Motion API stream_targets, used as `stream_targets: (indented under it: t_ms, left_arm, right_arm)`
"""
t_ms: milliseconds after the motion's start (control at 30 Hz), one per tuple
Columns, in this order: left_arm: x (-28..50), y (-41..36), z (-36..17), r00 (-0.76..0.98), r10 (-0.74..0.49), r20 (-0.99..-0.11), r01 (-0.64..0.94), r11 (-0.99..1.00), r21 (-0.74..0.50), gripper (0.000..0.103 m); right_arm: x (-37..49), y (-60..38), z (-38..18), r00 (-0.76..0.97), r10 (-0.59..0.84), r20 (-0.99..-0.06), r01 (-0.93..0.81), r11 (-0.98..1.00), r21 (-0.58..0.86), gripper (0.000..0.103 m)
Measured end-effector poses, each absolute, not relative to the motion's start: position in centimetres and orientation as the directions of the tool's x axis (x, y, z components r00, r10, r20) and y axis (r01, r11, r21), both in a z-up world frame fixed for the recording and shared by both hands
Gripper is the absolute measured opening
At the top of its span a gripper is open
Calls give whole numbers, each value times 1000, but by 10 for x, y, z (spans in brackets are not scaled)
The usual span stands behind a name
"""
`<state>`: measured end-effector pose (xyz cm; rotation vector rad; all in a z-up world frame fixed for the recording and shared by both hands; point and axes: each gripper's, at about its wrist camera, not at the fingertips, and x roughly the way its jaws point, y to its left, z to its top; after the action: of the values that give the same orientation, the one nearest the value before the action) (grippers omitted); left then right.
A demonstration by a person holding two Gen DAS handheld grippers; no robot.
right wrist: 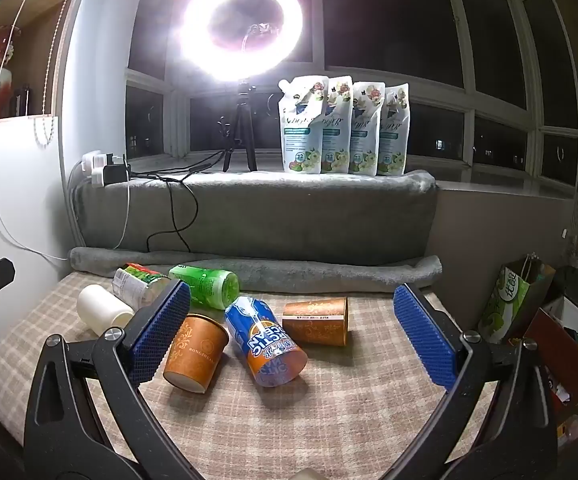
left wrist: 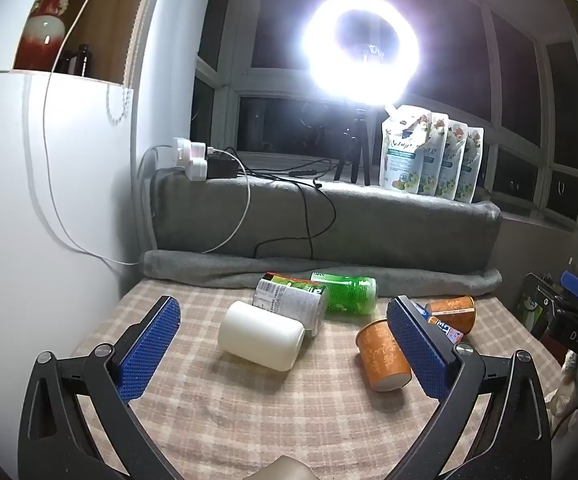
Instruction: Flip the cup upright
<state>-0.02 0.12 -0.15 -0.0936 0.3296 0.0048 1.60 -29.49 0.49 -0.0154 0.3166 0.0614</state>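
**Cups lying down, both tools released above the counter**

Left tool (left wrist: 285, 344): fingers spread wide, nothing between them. Right tool (right wrist: 293, 336): fingers likewise spread, nothing held. Both hover over the checked cloth (right wrist: 329, 420) that covers the counter.

Nearest the right tool, an orange cup (right wrist: 195, 354) lies tipped, base toward the camera, mouth pointing away and up. Its side sits just beside the right tool's left finger (right wrist: 161, 332). A blue can (right wrist: 265, 344) leans against it on the right. A second orange cup (right wrist: 316, 321) lies on its side just behind the can, mouth to the left.

In the left view, a white cylinder (left wrist: 261, 334) lies centred between the fingers, with a labelled can (left wrist: 289, 304) and a green can (left wrist: 347, 294) touching behind it.

Judged procedure for the step in hand:

1. Select one cup. The near orange cup is the closest candidate for the right tool.
2. Centre the cup's wall between the fingers before closing; at present it is off to the left.
3. Grip at mid-height. Paper walls probably crush under firm pressure.
4. Lift clear of the blue can before rotating, or the can may roll.
5. Set the base flat on the cloth, then release.

Behind the counter: a grey blanket (right wrist: 249, 208), pouches (right wrist: 345, 128) and a ring light (right wrist: 241, 28).
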Motion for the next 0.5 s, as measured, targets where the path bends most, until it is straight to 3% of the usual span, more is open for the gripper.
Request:
stream_targets:
  t_ms: [500]
  left_arm:
    - [-1,0,-1,946,-10,-324,-20,996,-90,103]
  right_arm:
    - [16,-295,5,948,59,-312,-64,998,-5,103]
